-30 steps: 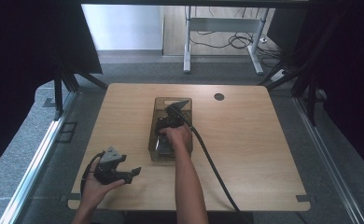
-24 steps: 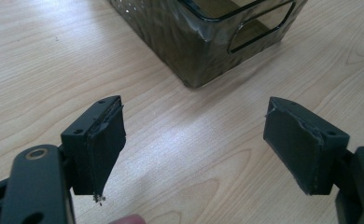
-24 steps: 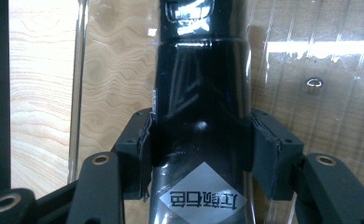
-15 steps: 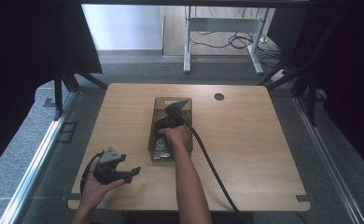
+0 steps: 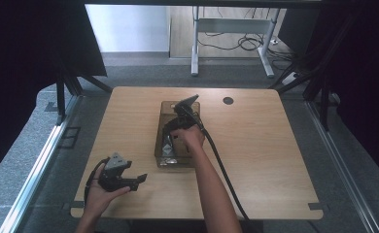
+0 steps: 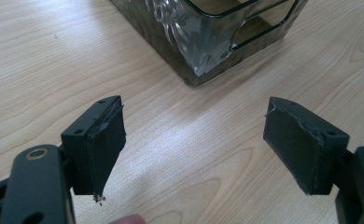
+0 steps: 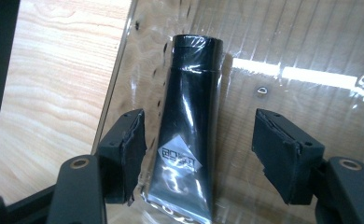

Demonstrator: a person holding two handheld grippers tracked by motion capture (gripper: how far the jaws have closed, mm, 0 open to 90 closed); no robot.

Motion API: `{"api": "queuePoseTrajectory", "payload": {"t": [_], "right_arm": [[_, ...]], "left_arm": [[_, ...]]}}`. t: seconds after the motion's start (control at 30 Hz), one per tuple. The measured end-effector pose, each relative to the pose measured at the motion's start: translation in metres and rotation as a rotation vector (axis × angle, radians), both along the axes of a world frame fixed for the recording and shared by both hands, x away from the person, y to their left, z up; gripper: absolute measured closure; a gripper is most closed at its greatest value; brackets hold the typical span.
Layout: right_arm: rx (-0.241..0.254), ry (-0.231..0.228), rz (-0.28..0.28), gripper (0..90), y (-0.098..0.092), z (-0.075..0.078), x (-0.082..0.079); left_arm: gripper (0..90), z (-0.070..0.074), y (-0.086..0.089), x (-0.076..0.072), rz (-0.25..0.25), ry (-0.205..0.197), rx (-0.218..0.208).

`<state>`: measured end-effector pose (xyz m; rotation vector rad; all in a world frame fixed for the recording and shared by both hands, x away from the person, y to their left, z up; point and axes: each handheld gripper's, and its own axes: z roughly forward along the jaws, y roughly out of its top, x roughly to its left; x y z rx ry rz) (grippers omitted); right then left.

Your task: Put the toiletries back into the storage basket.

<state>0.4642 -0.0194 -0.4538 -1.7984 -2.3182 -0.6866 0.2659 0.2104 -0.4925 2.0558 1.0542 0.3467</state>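
From the high view, a clear smoky bin (image 5: 178, 141) stands near the middle of the desk (image 5: 275, 160). The right tool (image 5: 174, 127) points down into the bin from above, its cable trailing back along the forearm. The left tool (image 5: 138, 181) rests low at the near left part of the desk, well apart from the bin, held in the person's left hand (image 5: 100, 191).

In the left gripper view, the left tool (image 6: 194, 144) has its jaws spread wide with nothing but bare wood between them. A corner of the bin (image 6: 203, 42) stands ahead of it, untouched.

In the right gripper view, a black tube (image 7: 189, 135) lies flat on the bin's floor (image 7: 301, 56), cap end pointing away and the crimped end nearest the camera. The right tool (image 7: 199, 154) has just been opening its jaws; they now stand wide apart on either side of the tube, and neither pad touches it.

Judging from this, the step in hand looks like the release: the tube sits in the bin and the right tool has let go. The next move calls for lifting the right tool straight up and clear of the bin walls without nudging the tube or catching the rim.
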Motion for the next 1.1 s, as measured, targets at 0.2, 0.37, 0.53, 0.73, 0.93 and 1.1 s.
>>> {"api": "queuePoseTrajectory", "payload": {"t": [0.2, 0.37, 0.53, 0.73, 0.93, 1.1], "right_arm": [[0.020, -0.057, 0.073, 35.7, -0.013, 0.010, -0.008], [0.032, -0.117, 0.153, 36.4, -0.029, 0.019, -0.017], [0.049, -0.195, 0.192, 36.5, -0.048, 0.024, -0.027], [0.089, -0.274, 0.257, 38.3, -0.072, 0.030, -0.043], [0.073, -0.337, 0.280, 39.4, -0.104, 0.022, -0.063], [0.079, -0.387, 0.264, 39.7, -0.133, 0.015, -0.078]], "left_arm": [[21.1, -0.001, 0.000, 0.000, 0.008, -0.001, 0.003], [21.1, -0.001, 0.000, -0.001, 0.013, 0.003, 0.010], [21.1, -0.002, 0.001, -0.003, 0.017, 0.002, 0.021], [21.2, -0.002, 0.002, -0.006, 0.030, -0.001, 0.019], [21.2, -0.006, -0.001, -0.006, 0.037, 0.002, 0.027], [21.2, -0.006, -0.004, -0.007, 0.035, 0.001, 0.044]]}}
